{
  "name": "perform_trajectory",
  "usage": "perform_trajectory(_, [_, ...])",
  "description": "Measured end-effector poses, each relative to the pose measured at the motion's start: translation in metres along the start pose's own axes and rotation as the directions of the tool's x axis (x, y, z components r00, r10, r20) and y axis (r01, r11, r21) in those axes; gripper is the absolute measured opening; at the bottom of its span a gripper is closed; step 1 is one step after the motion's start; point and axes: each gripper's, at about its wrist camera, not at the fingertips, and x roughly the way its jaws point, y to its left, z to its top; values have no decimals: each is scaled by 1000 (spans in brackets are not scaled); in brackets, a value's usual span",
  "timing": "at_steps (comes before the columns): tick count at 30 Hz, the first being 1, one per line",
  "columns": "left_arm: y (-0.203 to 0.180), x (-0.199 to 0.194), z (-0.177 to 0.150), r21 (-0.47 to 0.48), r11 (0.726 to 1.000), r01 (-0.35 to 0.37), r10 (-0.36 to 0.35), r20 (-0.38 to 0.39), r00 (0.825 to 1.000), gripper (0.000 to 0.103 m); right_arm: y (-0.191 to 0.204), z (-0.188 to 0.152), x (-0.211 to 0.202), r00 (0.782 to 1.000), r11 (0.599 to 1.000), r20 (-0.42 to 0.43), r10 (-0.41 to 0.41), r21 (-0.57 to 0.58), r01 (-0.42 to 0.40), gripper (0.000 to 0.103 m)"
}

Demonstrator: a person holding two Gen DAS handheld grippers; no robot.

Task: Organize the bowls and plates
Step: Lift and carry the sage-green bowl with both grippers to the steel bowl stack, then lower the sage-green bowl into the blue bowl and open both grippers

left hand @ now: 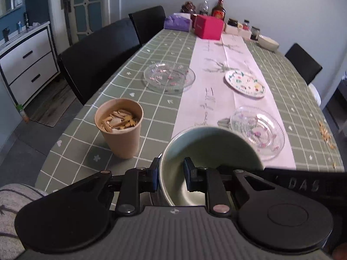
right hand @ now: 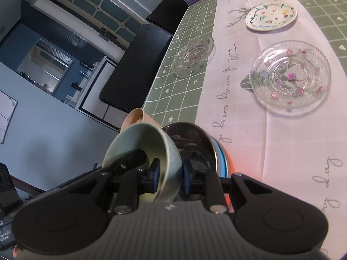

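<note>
My left gripper (left hand: pixel 170 178) is shut on the near rim of a pale green bowl (left hand: pixel 208 147), held above the table's near end. My right gripper (right hand: pixel 170 176) is shut on the opposite wall of the same green bowl (right hand: pixel 147 145), which is tilted; the left gripper's finger shows inside it. A metal bowl with a blue band (right hand: pixel 195 143) sits just beyond on the runner. Two clear glass plates (left hand: pixel 169 77) (left hand: pixel 258 131) and a white painted plate (left hand: pixel 245 83) lie on the table; they also show in the right wrist view (right hand: pixel 193 56) (right hand: pixel 290 75) (right hand: pixel 271 16).
A paper cup of wood chips (left hand: pixel 120 127) stands left of the bowl. A red box (left hand: pixel 208 27), purple tissue pack (left hand: pixel 176 21), bottles and a stack of pale bowls (left hand: pixel 267 42) sit at the far end. Black chairs (left hand: pixel 97 56) line the left side. Crumbs (left hand: pixel 325 133) lie at right.
</note>
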Motion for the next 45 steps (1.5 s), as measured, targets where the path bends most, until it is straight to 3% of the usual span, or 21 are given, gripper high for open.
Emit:
perform_trajectory(6, [-2,12,-8,36,999,-13,15,-41,999,23,7,-2,5,994,990,32,-101,-93,104,22])
perform_trajectory(19, [-6,9,-10,88,995,-54,56,-16,998,22,16,-8,16,980,960,71,-188,-197,198,15])
perform_trajectory(25, [-6,8,-10,97,994,-46,47,-7,999,22,16,-8,17,978,959,85,-192,-193,206,15])
perform_trajectory(31, [5,1,-5,39,999,22,-23,8,1000,23,22,-14,24,963,930,112,-245,-255,266,16])
perform_trajectory(38, [6,2,-3,15,999,40,-40,7,999,24,25,-15,28,952,903,144,-271,-305,304,13])
perform_trajectory(42, [16,-1,0,-45,994,94,-94,17,995,24,28,-18,29,948,890,140,-284,-330,315,13])
perform_trajectory(44, [20,-8,0,-45,992,120,-116,76,990,30,26,-16,28,956,906,123,-266,-307,291,15])
perform_trajectory(45, [19,-13,-1,-29,994,107,-103,119,988,38,26,-16,27,960,913,117,-256,-298,280,16])
